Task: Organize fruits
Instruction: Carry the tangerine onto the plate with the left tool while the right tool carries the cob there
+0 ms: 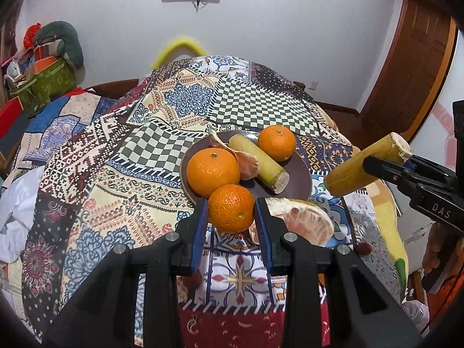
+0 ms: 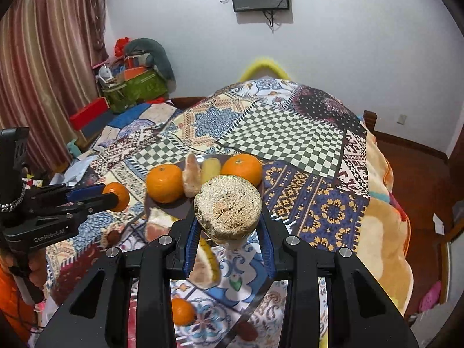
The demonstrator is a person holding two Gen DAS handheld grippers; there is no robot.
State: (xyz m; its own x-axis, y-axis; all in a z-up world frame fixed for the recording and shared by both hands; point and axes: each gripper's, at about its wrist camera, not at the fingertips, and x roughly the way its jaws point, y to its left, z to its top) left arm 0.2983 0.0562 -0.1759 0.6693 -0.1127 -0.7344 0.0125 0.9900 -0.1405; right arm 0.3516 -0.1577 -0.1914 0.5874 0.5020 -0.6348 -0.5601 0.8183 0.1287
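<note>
plate (image 1: 301,171): two oranges, cane piece (plus peel) | left gripper (image 1: 232,217) clamps orange (image 1: 231,208) | right gripper (image 2: 229,226) clamps cane (image 2: 227,207)

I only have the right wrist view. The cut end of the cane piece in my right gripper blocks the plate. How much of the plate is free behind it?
Observer: From the left wrist view, the plate holds two oranges, a peeled orange and another cane piece; its right near part is bare.
Operator: Is my cane piece over the plate?
Observer: No. The cane piece in the right gripper sits right of the plate's rim.
Operator: And the left gripper?
Observer: The left gripper grips an orange at the plate's near edge.
</note>
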